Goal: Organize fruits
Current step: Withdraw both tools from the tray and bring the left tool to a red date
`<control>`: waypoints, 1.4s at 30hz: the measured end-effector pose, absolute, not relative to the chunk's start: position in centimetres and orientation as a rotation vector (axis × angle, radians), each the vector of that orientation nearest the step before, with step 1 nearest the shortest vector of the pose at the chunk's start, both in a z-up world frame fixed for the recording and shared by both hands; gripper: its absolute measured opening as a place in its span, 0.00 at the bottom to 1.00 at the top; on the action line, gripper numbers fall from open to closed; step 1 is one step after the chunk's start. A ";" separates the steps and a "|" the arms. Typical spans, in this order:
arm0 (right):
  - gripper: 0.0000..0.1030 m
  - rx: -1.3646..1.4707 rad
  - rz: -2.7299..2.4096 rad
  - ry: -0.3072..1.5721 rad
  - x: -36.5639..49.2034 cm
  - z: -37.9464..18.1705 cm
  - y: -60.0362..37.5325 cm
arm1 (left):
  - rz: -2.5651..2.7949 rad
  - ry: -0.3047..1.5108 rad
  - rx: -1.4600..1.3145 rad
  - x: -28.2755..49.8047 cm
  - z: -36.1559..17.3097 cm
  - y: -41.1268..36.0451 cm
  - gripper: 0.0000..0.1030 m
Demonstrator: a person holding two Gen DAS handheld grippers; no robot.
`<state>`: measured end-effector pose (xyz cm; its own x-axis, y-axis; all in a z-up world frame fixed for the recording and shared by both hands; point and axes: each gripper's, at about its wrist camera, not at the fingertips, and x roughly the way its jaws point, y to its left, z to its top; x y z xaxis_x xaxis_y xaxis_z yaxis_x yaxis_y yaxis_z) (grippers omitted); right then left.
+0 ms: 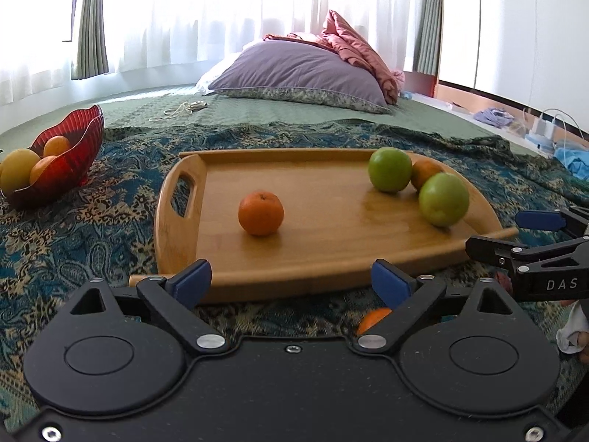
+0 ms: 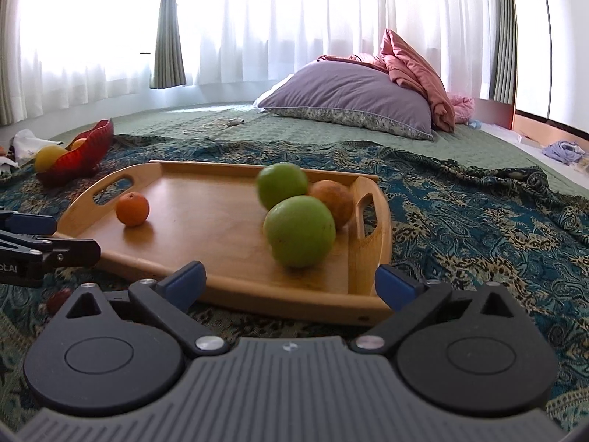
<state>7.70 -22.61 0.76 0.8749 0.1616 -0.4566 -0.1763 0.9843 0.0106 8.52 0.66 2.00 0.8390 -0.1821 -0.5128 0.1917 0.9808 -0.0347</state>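
Observation:
A wooden tray (image 1: 313,243) (image 2: 206,221) lies on a patterned cloth. On it sit a small orange (image 1: 260,213) (image 2: 132,209) at the left, and two green apples (image 1: 390,169) (image 1: 443,199) (image 2: 299,230) (image 2: 281,184) with a brownish orange (image 1: 425,171) (image 2: 333,200) at the right. A red bowl (image 1: 70,162) (image 2: 84,154) at the far left holds oranges and a yellow fruit. My left gripper (image 1: 292,283) is open and empty at the tray's near edge. My right gripper (image 2: 291,281) is open and empty near the tray's right corner.
Another orange fruit (image 1: 373,318) lies on the cloth just under my left gripper. A purple pillow (image 1: 302,70) and pink bedding (image 1: 353,44) lie at the back of the bed. Cables and clutter (image 1: 545,129) sit at the far right.

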 end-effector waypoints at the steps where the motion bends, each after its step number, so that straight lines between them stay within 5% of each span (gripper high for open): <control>1: 1.00 -0.040 0.177 0.470 7.4 0.7 -22.5 | -0.200 0.542 0.020 8.3 1.9 0.6 0.91; 19: 1.00 -0.076 0.144 0.439 4.4 -1.0 -21.7 | -0.215 0.579 -0.012 4.8 0.6 1.2 0.91; 22: 1.00 -0.086 0.138 0.436 4.2 -1.2 -21.5 | -0.224 0.576 -0.012 4.1 0.5 1.2 0.85; 26: 0.97 -0.096 0.134 0.433 4.1 -1.3 -21.4 | -0.235 0.578 -0.005 3.7 0.7 1.2 0.64; 32: 0.82 -0.103 0.141 0.441 3.9 -1.6 -21.2 | -0.243 0.593 -0.011 4.0 0.7 1.2 0.47; 37: 0.52 -0.108 0.147 0.468 3.9 -2.0 -21.1 | -0.242 0.598 -0.005 4.3 0.6 0.9 0.39; 42: 0.44 -0.130 0.158 0.469 3.4 -2.1 -20.7 | -0.241 0.608 -0.007 4.6 0.2 0.6 0.32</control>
